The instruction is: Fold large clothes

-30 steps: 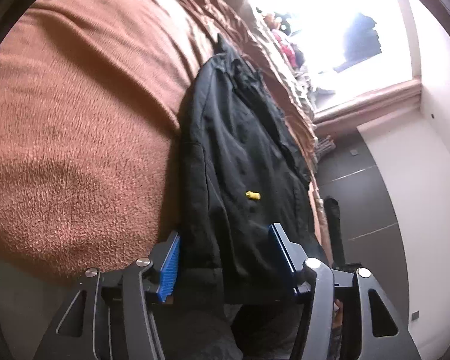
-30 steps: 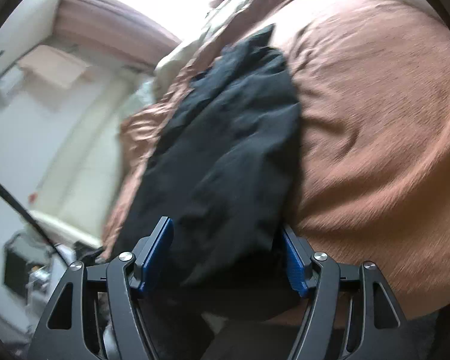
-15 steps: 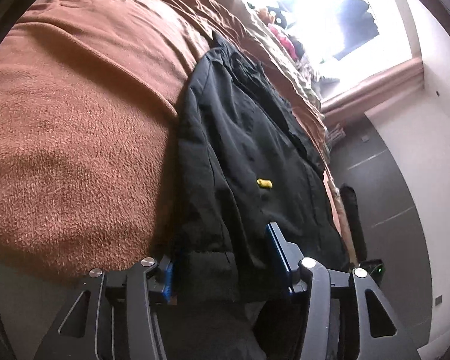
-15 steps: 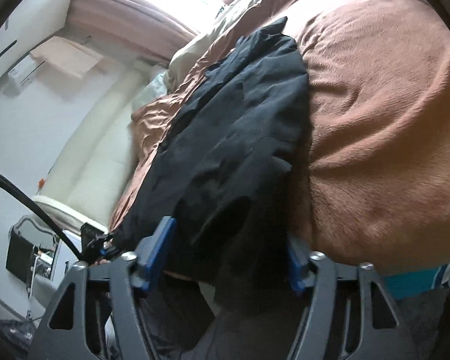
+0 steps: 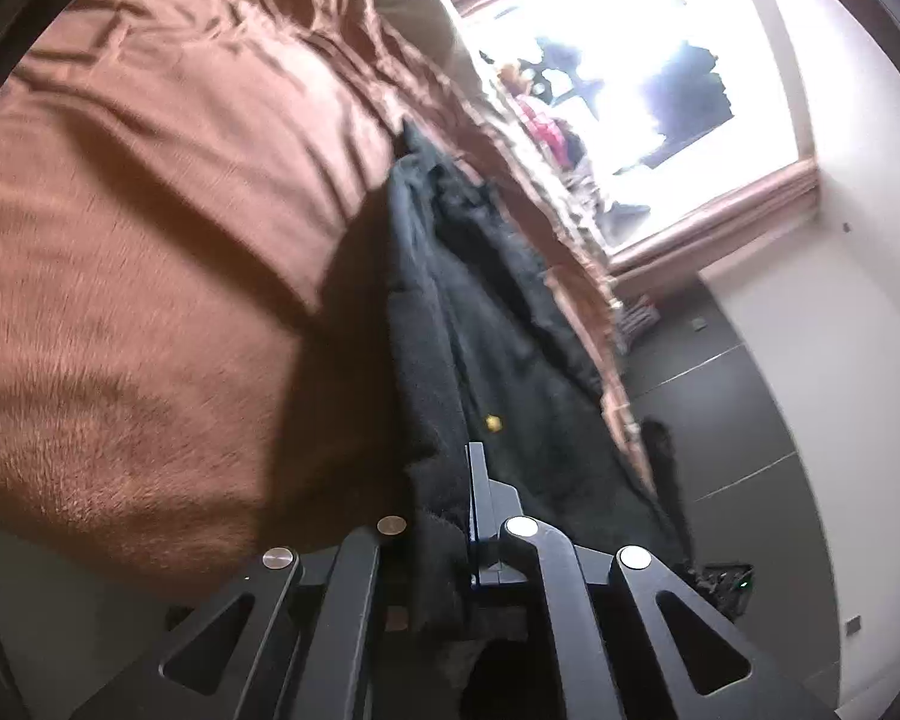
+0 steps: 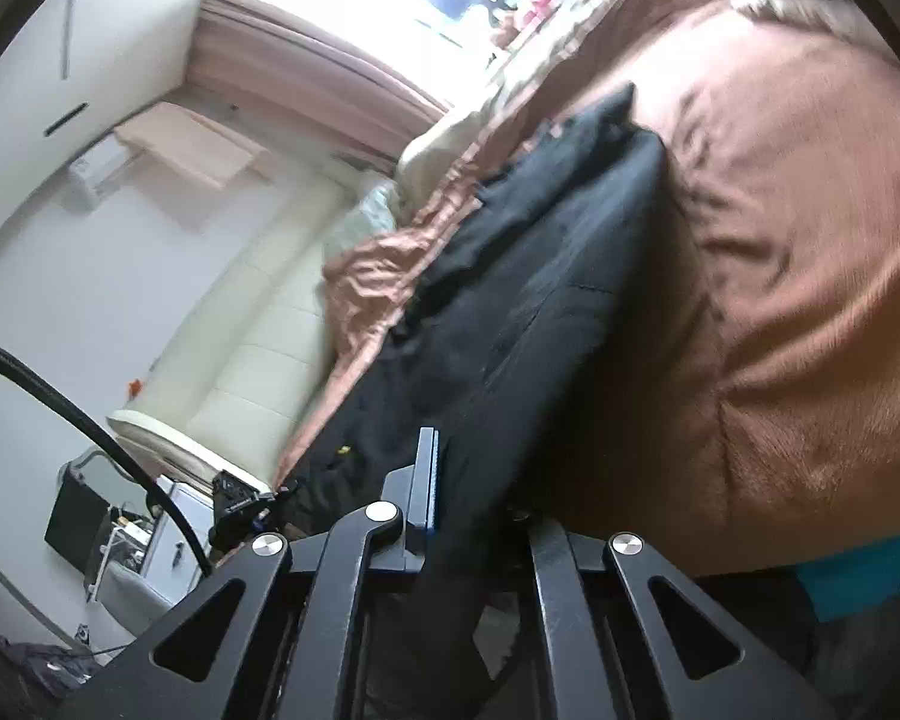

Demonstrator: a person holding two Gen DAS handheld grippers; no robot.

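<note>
Both tools have just been closing and now stand clamped on the near hem of the black jacket, which a second ago lay loose between wide-set blue pads.

Left wrist view: left tool [image 5: 444, 516], jaws fully drawn together, a fold of black jacket [image 5: 510, 324] pinched between them; only the inner blue pad edge shows, at 6 o'clock. Garment runs from the tool toward 12 o'clock along the edge of the bed, on the brown fleece blanket [image 5: 138, 276] that fills 9 o'clock. Small yellow tag [image 5: 493, 421] on the cloth just beyond the pads. Bright window [image 5: 660, 78] at 1 o'clock; dark tiled floor [image 5: 732, 420] at 3 o'clock.

Right wrist view: right tool [image 6: 468, 510], likewise closed tight on the jacket's hem, cloth bunched and hanging through the jaws. Jacket stretches toward 12 o'clock, blanket at 3 o'clock, cream sofa [image 6: 258, 360] at 9 o'clock, black cable [image 6: 90, 420] at 8 o'clock.

Progress, as judged: early. Garment lies lengthwise, apparently unfolded; both lower corners secured. Remaining: carry hem toward collar, lay flat, further folds.
</note>
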